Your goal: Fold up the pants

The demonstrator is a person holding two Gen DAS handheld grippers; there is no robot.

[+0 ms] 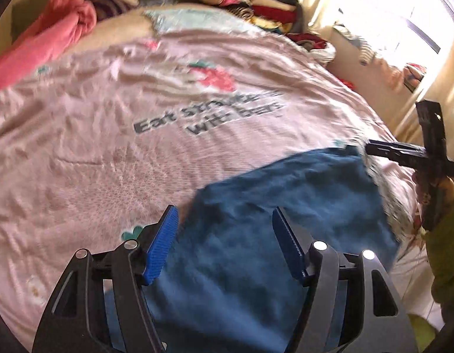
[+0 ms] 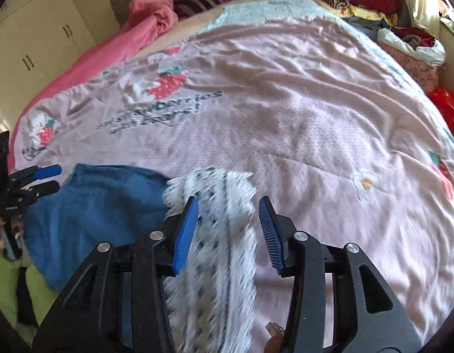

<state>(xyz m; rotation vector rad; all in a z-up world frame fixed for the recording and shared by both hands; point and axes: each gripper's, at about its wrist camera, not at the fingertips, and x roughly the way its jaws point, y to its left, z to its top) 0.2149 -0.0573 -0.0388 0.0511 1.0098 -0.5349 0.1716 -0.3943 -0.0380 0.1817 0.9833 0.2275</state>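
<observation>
Blue pants [image 1: 288, 220] lie on the near part of the pink bedspread [image 1: 109, 135]; they also show in the right wrist view [image 2: 97, 209]. A white patterned garment [image 2: 221, 235] lies beside them on their right and is blurred. My left gripper [image 1: 225, 220] is open and empty, its jaws just above the blue pants. My right gripper [image 2: 228, 209] is open and empty, its jaws on either side of the white garment. The right gripper also shows in the left wrist view [image 1: 385, 148], and the left gripper shows in the right wrist view [image 2: 52, 179].
A bunched pink blanket [image 2: 150, 17] lies along the bed's far left. Stacks of folded clothes [image 1: 256, 3] stand at the far right corner. A wardrobe [image 2: 35, 38] is on the left, a red bag [image 2: 445, 107] beside the bed on the right.
</observation>
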